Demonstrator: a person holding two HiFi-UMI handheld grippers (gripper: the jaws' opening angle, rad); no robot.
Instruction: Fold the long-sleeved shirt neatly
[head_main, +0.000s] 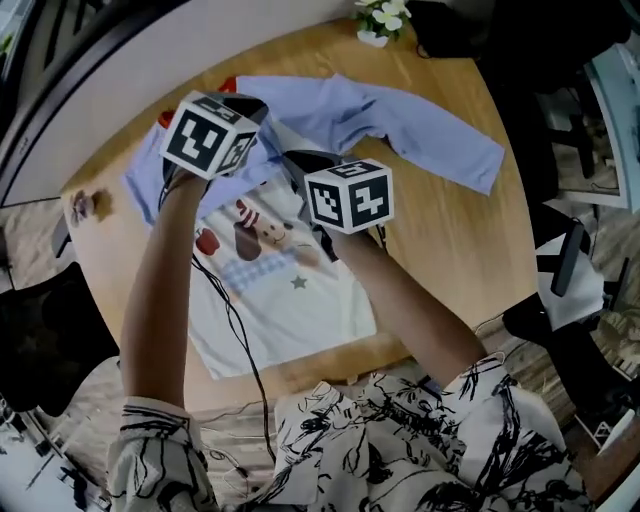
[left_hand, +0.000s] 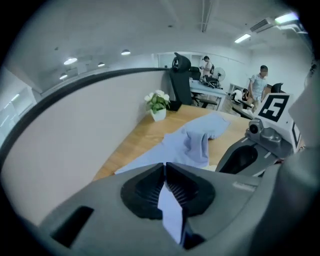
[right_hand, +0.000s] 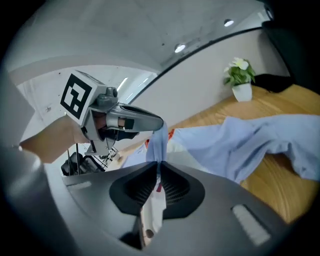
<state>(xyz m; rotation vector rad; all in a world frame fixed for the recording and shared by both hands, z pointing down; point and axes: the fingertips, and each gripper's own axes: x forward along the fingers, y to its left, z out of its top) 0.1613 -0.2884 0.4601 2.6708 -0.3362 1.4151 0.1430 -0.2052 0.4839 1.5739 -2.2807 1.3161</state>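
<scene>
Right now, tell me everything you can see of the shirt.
The shirt is soft cloth: a white body with a cartoon print and a small star, and pale blue long sleeves. It lies front up on the wooden table, hem toward the person, one sleeve stretched out flat. The left gripper is shut on blue fabric, the right gripper on white and blue.

Bare wood lies open on the desk (head_main: 450, 250) to the right of the shirt (head_main: 300, 310). A small flower pot (head_main: 378, 22) stands at the far edge, and a grey partition (head_main: 150, 60) closes off the far-left side.
</scene>
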